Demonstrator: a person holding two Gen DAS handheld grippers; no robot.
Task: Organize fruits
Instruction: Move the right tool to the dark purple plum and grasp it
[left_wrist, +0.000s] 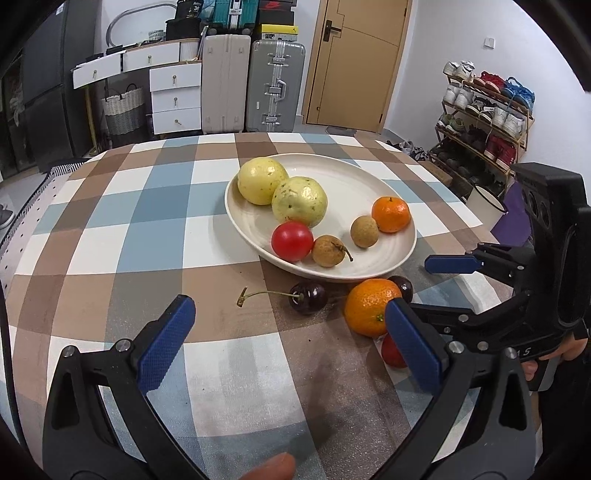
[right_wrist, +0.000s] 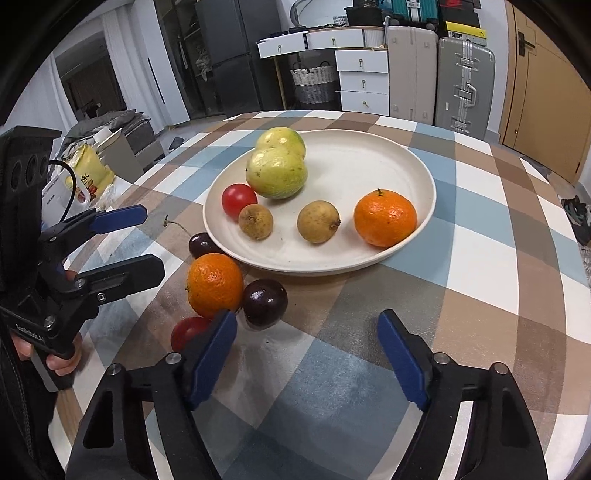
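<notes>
A cream plate on the checked tablecloth holds two yellow-green guavas, a red tomato, two brown longans and an orange. On the cloth beside the plate lie another orange, two dark cherries and a red tomato. My left gripper is open and empty, near the stemmed cherry. My right gripper is open and empty; it also shows in the left wrist view.
Suitcases, a white drawer unit and a door stand beyond the table. A shoe rack is at the right. Bags and boxes lie on the floor at the left.
</notes>
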